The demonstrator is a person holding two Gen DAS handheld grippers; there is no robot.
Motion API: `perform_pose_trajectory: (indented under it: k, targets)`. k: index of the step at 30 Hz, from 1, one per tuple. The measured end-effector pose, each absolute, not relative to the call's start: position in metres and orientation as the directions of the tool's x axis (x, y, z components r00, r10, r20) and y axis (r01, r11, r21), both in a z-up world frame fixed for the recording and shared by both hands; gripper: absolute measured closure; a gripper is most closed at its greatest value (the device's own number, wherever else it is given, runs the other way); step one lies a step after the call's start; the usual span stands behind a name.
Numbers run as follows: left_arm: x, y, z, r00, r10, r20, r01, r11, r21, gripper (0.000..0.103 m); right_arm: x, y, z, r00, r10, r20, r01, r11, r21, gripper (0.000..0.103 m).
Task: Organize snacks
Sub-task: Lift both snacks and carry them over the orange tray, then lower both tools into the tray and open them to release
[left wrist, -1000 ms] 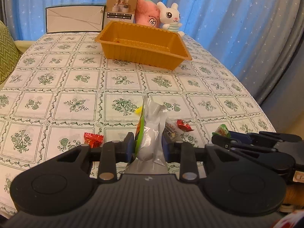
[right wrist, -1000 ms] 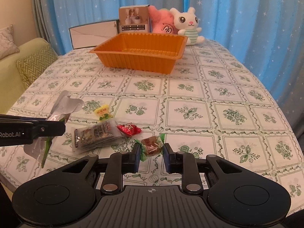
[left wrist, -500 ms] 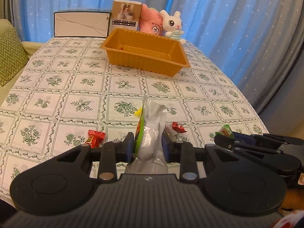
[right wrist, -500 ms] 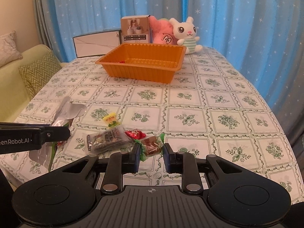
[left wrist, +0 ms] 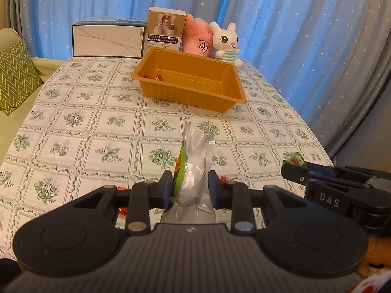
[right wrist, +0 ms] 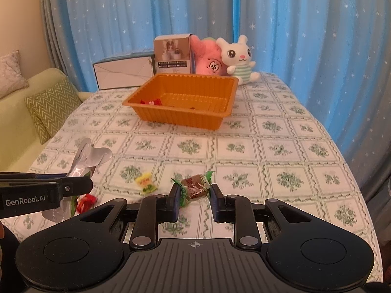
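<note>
Two wrist views of a bench (right wrist: 281, 127) covered by a white cloth printed with green floral squares, blue star-patterned curtains (right wrist: 305, 36) behind.

Left gripper (left wrist: 189, 186): jaws clamped on a crumpled silver foil snack pouch with a green and orange printed face (left wrist: 195, 171), which stands upright between the pads and is held clear of the cloth. In the right wrist view the same gripper (right wrist: 85, 183) enters from the left edge, the pouch (right wrist: 90, 156) projecting above and below its fingers.

Right gripper (right wrist: 194, 195): jaws closed on a small brown candy in a clear wrapper with green twisted ends (right wrist: 195, 186), one twisted end against each pad. In the left wrist view this gripper (left wrist: 290, 171) appears at the right, the candy's green end (left wrist: 294, 159) showing at its tip.

Loose on the cloth near the grippers: a yellow and green wrapped sweet (right wrist: 146, 183), blurred, and a red foil-wrapped sweet (right wrist: 86, 201), partly hidden behind the left gripper.

Far end of the bench: an orange ribbed plastic tray (right wrist: 212, 119), with one red-wrapped item (right wrist: 150, 101) in its left corner. Behind it stand a white flat carton (right wrist: 122, 73), an upright beige product box (right wrist: 172, 55), a pink plush toy (right wrist: 209, 59) and a white plush rabbit in a striped shirt (right wrist: 238, 59). A pale green sofa with a zigzag-patterned cushion (right wrist: 52, 105) lies to the left.
</note>
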State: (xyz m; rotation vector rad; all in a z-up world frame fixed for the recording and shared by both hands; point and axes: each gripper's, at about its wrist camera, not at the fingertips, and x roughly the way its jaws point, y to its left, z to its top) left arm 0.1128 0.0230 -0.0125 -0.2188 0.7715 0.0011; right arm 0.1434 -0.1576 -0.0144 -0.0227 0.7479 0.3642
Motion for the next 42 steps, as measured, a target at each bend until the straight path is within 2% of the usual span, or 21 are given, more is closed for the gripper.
perform_pose_trajectory:
  k: [22,42]
  targets:
    - [0.201,0.05,0.007,0.714,-0.072,-0.696,-0.099,0.974,-0.202,0.075,0.235,-0.135,0.012,0.68,0.348,-0.646,-0.336,0.93,0.148,0.077]
    - [0.365,0.074,0.02,0.735,-0.109,-0.669,-0.074,0.968,-0.238,0.075,0.388,-0.123,0.01,0.671,0.359,-0.649,-0.301,0.931,0.205,0.077]
